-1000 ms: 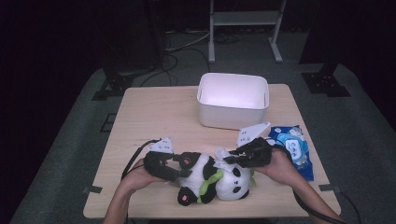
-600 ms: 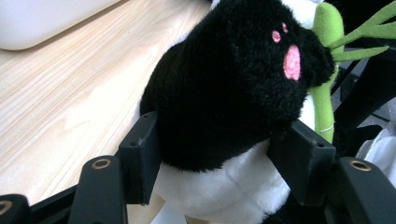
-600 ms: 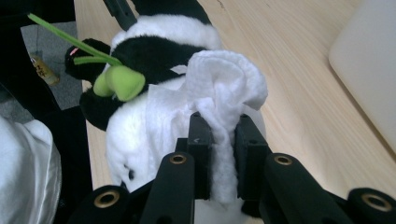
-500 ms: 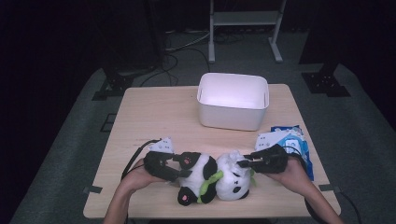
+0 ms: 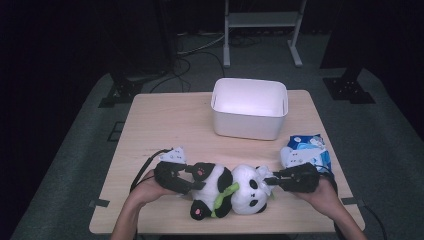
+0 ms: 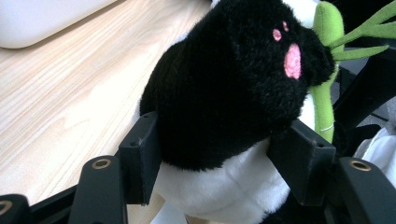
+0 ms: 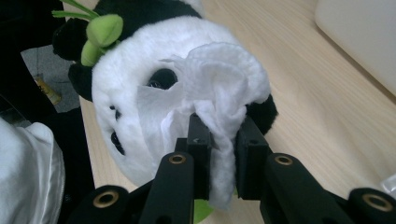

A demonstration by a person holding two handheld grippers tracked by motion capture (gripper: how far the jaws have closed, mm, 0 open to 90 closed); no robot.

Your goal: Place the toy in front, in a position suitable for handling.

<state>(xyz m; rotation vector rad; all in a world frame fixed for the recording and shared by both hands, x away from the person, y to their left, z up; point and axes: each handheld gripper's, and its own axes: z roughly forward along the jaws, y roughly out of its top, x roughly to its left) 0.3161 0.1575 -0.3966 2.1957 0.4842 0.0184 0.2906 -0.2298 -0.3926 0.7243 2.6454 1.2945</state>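
My left gripper (image 5: 192, 181) has its two black jaws clamped on the black plush leg of the black-and-white stuffed panda toy (image 5: 227, 192); in the left gripper view the pads (image 6: 140, 156) press into the fur from both sides, with the pink-padded paw above them and the toy's green plush bamboo sprig (image 6: 327, 60) off at two o'clock. The panda lies on its side near the six o'clock edge of the light wooden table (image 5: 165, 125), between my two hands. My right gripper (image 5: 272, 181) comes in from three o'clock, its jaws pinched tight on a crumpled white wet wipe (image 7: 215, 93), and that wipe is pressed against the panda's white face, just beside the black eye patch, as the right gripper view shows. The white rectangular plastic bin (image 5: 250, 107) stands at twelve o'clock from the toy, well apart from it. The blue and white wipes packet (image 5: 305, 150) lies at about two o'clock, near my right hand (image 5: 320, 192), by the table's right edge.
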